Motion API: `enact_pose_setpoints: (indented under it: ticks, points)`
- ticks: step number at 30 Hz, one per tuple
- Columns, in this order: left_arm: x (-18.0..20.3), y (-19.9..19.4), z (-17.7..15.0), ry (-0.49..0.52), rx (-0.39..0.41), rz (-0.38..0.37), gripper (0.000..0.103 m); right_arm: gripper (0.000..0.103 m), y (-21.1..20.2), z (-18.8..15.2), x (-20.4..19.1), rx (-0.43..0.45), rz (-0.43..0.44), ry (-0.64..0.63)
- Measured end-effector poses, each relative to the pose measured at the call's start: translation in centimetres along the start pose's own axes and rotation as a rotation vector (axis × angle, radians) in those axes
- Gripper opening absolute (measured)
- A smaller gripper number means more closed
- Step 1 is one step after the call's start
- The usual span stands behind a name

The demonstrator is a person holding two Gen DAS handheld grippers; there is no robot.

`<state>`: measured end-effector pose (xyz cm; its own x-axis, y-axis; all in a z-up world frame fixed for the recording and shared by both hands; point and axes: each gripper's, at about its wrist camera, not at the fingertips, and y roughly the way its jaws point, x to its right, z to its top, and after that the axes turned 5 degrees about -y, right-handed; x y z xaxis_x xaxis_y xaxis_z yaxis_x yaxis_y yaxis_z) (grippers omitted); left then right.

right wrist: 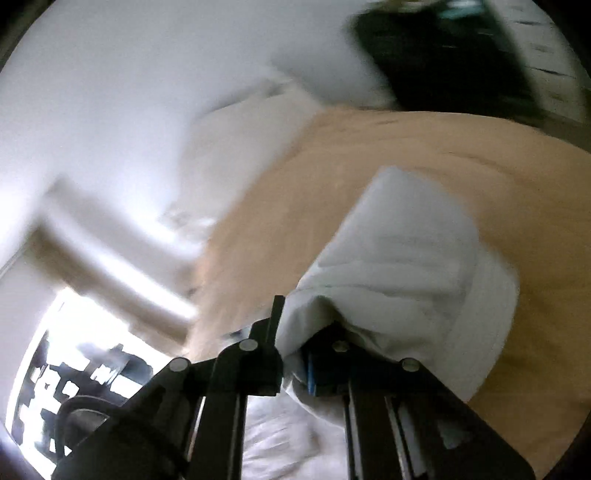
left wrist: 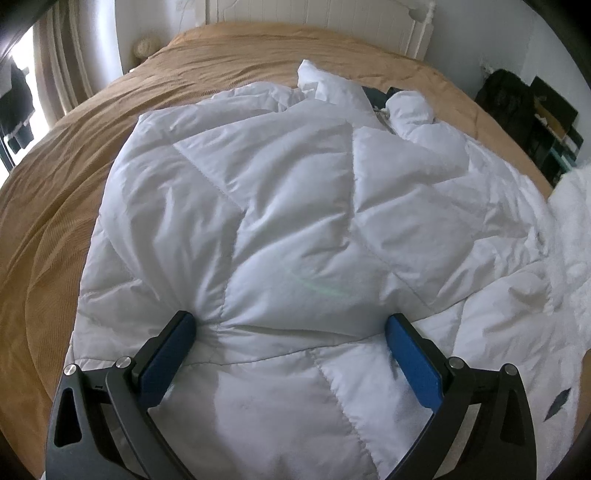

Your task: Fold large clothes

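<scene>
A white quilted puffer jacket (left wrist: 295,206) lies spread on a tan bedspread (left wrist: 74,206). My left gripper (left wrist: 290,325) is open, its blue pads (left wrist: 168,354) wide apart and resting on the jacket's near part, holding nothing. In the right wrist view, which is blurred by motion, my right gripper (right wrist: 295,350) is shut on a fold of the white jacket (right wrist: 406,251) and holds it lifted above the bedspread (right wrist: 480,166). The fabric bulges out past the fingers and hides their tips.
A white headboard (left wrist: 314,22) and wall stand behind the bed. Dark bags and boxes (left wrist: 532,118) sit to the right of the bed. A curtain and bright window (left wrist: 40,81) are at the left. Furry white fabric (left wrist: 576,206) lies at the right edge.
</scene>
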<state>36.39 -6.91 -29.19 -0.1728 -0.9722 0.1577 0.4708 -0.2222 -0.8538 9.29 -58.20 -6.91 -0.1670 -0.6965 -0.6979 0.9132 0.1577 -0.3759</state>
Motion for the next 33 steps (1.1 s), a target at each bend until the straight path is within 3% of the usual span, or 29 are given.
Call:
enact_pose_setpoints:
  ticks: [4, 8, 12, 16, 18, 21, 22, 24, 25, 26, 28, 30, 33]
  points:
    - [-1.8, -1.7, 1.2, -0.105, -0.002, -0.117, 0.101, 0.009, 4.0, -5.1, -9.6, -0.1, 0.235, -0.12]
    - [-4.2, -4.2, 2.8, -0.18, 0.048, -0.189, 0.101, 0.009, 10.4, -12.5, -15.3, -0.277, 0.332, -0.197]
    - [-6.6, -5.7, 3.3, -0.216, 0.072, -0.208, 0.102, 0.009, 19.9, -20.5, -14.9, -0.469, 0.322, -0.159]
    - [-7.8, -4.8, 3.1, -0.254, 0.041, -0.203, 0.102, 0.009, 26.3, -27.7, -11.3, -0.642, 0.203, -0.111]
    - [-8.2, -4.2, 2.9, -0.282, 0.016, -0.218, 0.101, 0.009, 27.7, -29.7, -9.8, -0.691, 0.173, -0.085]
    - [-7.3, -4.2, 3.0, -0.271, 0.017, -0.228, 0.101, 0.012, 26.8, -29.7, -10.3, -0.714, 0.161, -0.089]
    - [-7.0, -4.4, 3.1, -0.258, 0.027, -0.228, 0.101, 0.015, 26.6, -29.3, -10.8, -0.726, 0.145, -0.111]
    - [-4.8, -5.6, 3.1, -0.196, 0.07, -0.219, 0.101, 0.041, 25.2, -28.0, -12.2, -0.72, 0.14, -0.16]
    - [-3.6, -6.3, 3.0, -0.158, 0.092, -0.208, 0.101, 0.074, 24.1, -27.2, -12.7, -0.694, 0.15, -0.172]
    - [-2.3, -6.8, 3.1, -0.116, 0.115, -0.194, 0.101, 0.098, 23.1, -26.7, -13.0, -0.664, 0.163, -0.175]
    - [0.5, -8.0, 2.9, -0.037, 0.166, -0.177, 0.102, 0.101, 20.4, -24.8, -13.5, -0.557, 0.199, -0.194]
    - [3.6, -8.8, 2.5, 0.046, 0.2, -0.175, 0.102, 0.101, 19.4, -23.7, -13.9, -0.561, 0.19, -0.202]
    - [8.8, -9.1, 1.0, 0.204, 0.25, -0.135, 0.102, 0.101, 14.9, -22.0, -12.2, -0.438, 0.086, -0.226]
